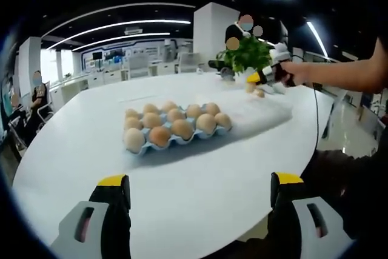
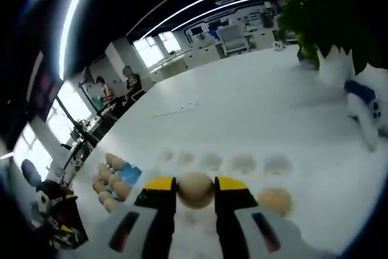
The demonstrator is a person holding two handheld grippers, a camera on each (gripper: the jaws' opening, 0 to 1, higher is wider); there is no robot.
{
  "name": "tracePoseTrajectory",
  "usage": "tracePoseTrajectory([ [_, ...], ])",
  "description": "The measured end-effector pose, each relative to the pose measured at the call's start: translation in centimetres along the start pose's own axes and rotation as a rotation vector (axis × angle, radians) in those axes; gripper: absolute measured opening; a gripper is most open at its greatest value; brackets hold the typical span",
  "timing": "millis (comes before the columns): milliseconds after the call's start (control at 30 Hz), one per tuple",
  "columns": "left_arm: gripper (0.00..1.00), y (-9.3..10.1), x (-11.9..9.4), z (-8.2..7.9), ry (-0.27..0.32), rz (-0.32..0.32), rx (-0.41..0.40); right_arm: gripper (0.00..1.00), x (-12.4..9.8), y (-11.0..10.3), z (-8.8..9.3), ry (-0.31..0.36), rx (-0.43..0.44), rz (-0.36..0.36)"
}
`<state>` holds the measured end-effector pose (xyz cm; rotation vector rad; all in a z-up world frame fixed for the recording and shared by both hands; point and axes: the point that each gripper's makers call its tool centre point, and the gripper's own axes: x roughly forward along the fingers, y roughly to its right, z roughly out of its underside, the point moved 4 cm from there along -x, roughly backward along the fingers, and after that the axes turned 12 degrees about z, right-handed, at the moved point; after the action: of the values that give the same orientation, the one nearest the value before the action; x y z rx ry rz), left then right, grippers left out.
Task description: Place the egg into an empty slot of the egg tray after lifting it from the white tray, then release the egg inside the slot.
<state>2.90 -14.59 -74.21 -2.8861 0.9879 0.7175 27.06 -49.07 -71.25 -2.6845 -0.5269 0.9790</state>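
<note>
A blue egg tray [image 1: 140, 149] holding several brown eggs [image 1: 182, 128] lies mid-table, ahead of my left gripper [image 1: 199, 185], whose jaws stand wide open with nothing between them. At the far right a person's hand holds my right gripper [image 1: 259, 77] over the white tray [image 1: 274, 111]. In the right gripper view, my right gripper [image 2: 195, 185] is shut on a brown egg [image 2: 195, 190] over the white tray [image 2: 242, 163], which shows several empty dimples. Another egg [image 2: 274, 200] rests on it just to the right. The egg tray [image 2: 131, 175] lies to the left, with bare blue showing.
A green potted plant [image 1: 245, 54] stands beyond the white tray, and a white and blue object [image 2: 365, 106] lies near it. The big white table [image 1: 91, 119] curves away at its left edge. Seated people and office desks are in the background.
</note>
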Motion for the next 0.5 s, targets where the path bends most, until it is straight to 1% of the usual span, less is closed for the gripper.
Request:
tracePoseTrajectory([
  [167, 0.98, -0.2, -0.2, -0.2, 0.009, -0.008, -0.003, 0.24, 1.5, -2.6, 0.1, -0.02, 0.031, -0.06],
  [267, 0.98, -0.3, -0.4, -0.2, 0.015, -0.01, -0.002, 0.24, 2.5, -4.8, 0.1, -0.028, 0.047, -0.103],
  [367, 0.98, -0.2, -0.5, -0.2, 0.012, -0.007, -0.001, 0.25, 3.4, -6.4, 0.2, -0.037, 0.06, -0.137],
  [400, 0.98, -0.2, -0.5, -0.1, 0.011, -0.008, -0.001, 0.25, 3.9, -7.6, 0.4, -0.048, 0.059, -0.161],
  [467, 0.98, -0.2, -0.7, -0.1, 0.011, -0.01, -0.001, 0.25, 4.4, -8.5, 0.5, -0.059, 0.067, -0.173],
  [500, 0.98, -0.3, -0.7, -0.1, 0.013, -0.012, -0.003, 0.25, 4.8, -9.4, 0.7, -0.065, 0.067, -0.19],
])
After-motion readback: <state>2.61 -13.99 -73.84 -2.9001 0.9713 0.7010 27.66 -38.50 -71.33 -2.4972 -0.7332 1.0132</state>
